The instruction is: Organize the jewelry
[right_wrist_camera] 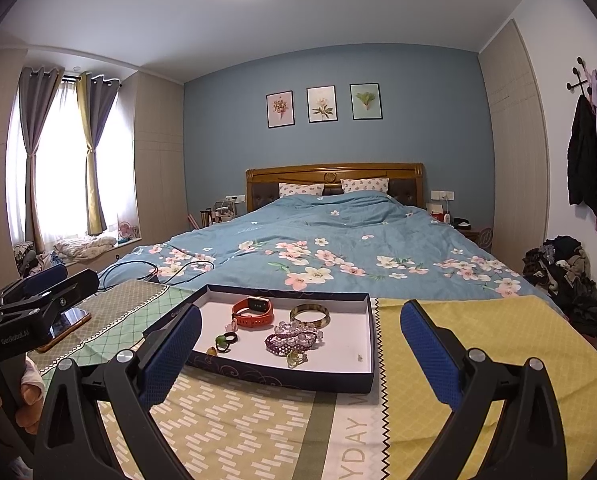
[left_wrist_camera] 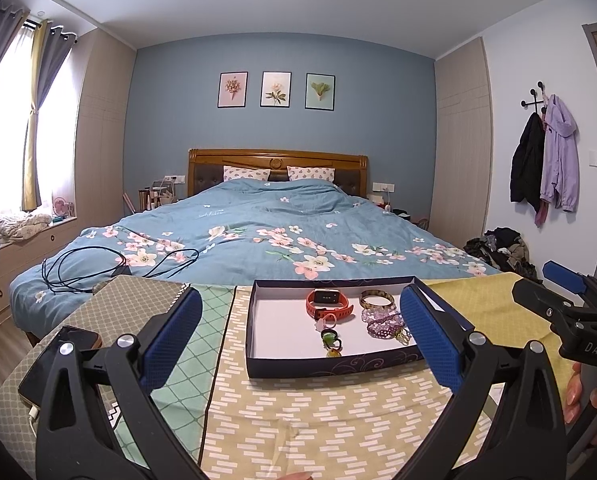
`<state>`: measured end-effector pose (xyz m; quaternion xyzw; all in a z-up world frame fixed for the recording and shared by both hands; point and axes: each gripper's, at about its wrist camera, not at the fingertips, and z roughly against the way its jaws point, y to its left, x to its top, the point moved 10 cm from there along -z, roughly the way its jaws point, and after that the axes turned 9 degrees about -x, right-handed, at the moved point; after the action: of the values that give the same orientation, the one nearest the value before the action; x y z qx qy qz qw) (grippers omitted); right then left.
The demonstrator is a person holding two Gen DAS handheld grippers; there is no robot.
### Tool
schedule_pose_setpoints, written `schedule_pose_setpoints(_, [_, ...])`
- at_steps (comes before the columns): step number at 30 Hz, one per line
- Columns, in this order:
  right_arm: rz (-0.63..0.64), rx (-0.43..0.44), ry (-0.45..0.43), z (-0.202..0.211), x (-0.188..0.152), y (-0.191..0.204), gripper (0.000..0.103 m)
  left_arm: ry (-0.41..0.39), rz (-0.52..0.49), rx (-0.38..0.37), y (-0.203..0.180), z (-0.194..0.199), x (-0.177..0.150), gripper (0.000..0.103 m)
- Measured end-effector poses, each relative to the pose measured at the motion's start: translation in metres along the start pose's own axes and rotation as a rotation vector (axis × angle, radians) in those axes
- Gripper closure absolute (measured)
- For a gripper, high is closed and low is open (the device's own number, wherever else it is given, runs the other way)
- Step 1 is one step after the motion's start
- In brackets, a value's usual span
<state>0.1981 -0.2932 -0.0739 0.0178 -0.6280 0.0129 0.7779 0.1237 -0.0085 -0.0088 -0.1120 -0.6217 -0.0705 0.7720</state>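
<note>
"While both claws hang over the cloth, how wide are they?"

"Left gripper [left_wrist_camera: 300,332] is spread wide, blue pads [left_wrist_camera: 174,334] far apart, nothing between them, touching nothing. Right gripper [right_wrist_camera: 300,344] is the same — fully spread and empty, held above the patterned tablecloth [right_wrist_camera: 234,428]."

"And the jewelry?"

"All inside the shallow dark-blue box [right_wrist_camera: 286,378] with the white floor, which sits on the cloth at the foot of the bed [right_wrist_camera: 338,240]. Its long axis runs left to right across the table. From the right wrist view, left to right: a small yellowish ring [right_wrist_camera: 211,350], a green-and-black ring [right_wrist_camera: 225,339], a pale pink ring [right_wrist_camera: 233,325], the red smartwatch [right_wrist_camera: 254,312], purple bead bracelets [right_wrist_camera: 294,338] with a gold-green ring [right_wrist_camera: 296,358] just in front, and a brass bangle [right_wrist_camera: 309,315] toward the back."

"Which way does the watch point?"

"It lies with its strap curled — screen facing up, band running roughly left to right. A tiny speck [right_wrist_camera: 360,357] lies near the right wall, possibly an earring; too small to tell."

"Anything else?"

"A phone [left_wrist_camera: 58,364] at the table's left edge."
</note>
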Motion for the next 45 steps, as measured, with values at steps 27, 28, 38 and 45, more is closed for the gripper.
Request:
schedule_pose_setpoints(27, [-0.001,0.001,0.003,0.0009,0.0005,0.0011,0.007,-0.003,-0.005,0.005,0.0004,0.0013,0.0008,0.005])
schedule_pose_setpoints(28, [-0.001,0.002,0.002,0.0010,0.0006,0.0010,0.007,-0.003,-0.005,0.005,0.0015,0.0010,0.0010,0.005])
schedule_pose_setpoints(38, [-0.005,0.004,0.004,0.0013,0.0000,0.0011,0.007,-0.006,-0.006,0.008,0.0028,0.0016,0.0007,0.005])
schedule_pose_setpoints(45, [-0.005,0.003,0.006,0.0013,-0.0011,0.0012,0.007,-0.004,-0.007,0.008,0.0041,0.0016,0.0005,0.005])
